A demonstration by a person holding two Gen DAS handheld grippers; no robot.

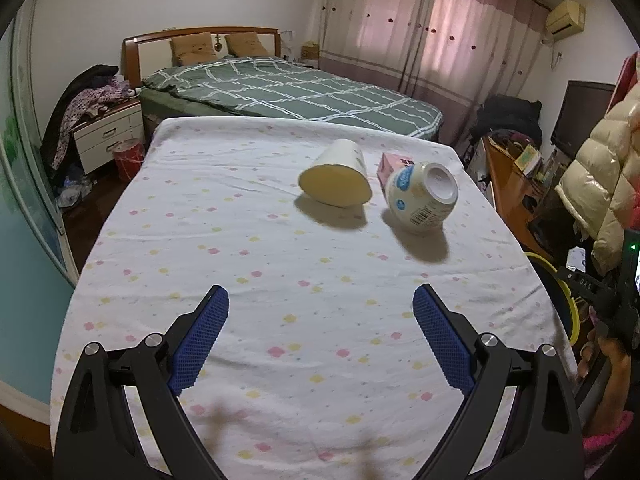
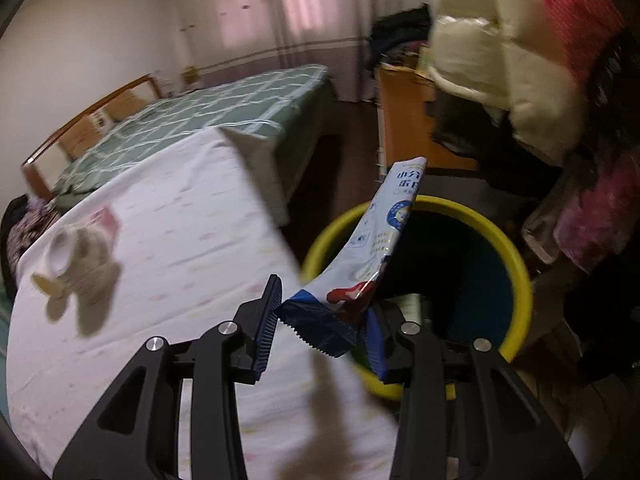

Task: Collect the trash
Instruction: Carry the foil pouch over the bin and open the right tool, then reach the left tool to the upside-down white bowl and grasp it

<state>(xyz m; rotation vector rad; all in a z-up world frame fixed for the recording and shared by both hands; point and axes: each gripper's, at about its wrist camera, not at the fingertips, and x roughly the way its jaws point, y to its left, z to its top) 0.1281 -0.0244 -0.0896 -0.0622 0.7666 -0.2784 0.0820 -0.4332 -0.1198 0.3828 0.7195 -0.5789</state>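
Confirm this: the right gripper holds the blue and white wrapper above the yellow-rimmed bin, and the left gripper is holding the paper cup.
Not quite. The left gripper holds nothing: the left wrist view shows its jaws wide open over the tablecloth, with the paper cup lying on its side further off. The rest stands: the right gripper holds the wrapper above the yellow-rimmed bin.

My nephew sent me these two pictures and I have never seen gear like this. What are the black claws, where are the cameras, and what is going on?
The claws are hand-held grippers, one per hand, each with a camera looking along its fingers. The left gripper is open and empty over a cloth-covered table. On the table lie a tipped paper cup, a white tub and a pink box. The right gripper holds a snack wrapper over a yellow-rimmed bin beside the table.
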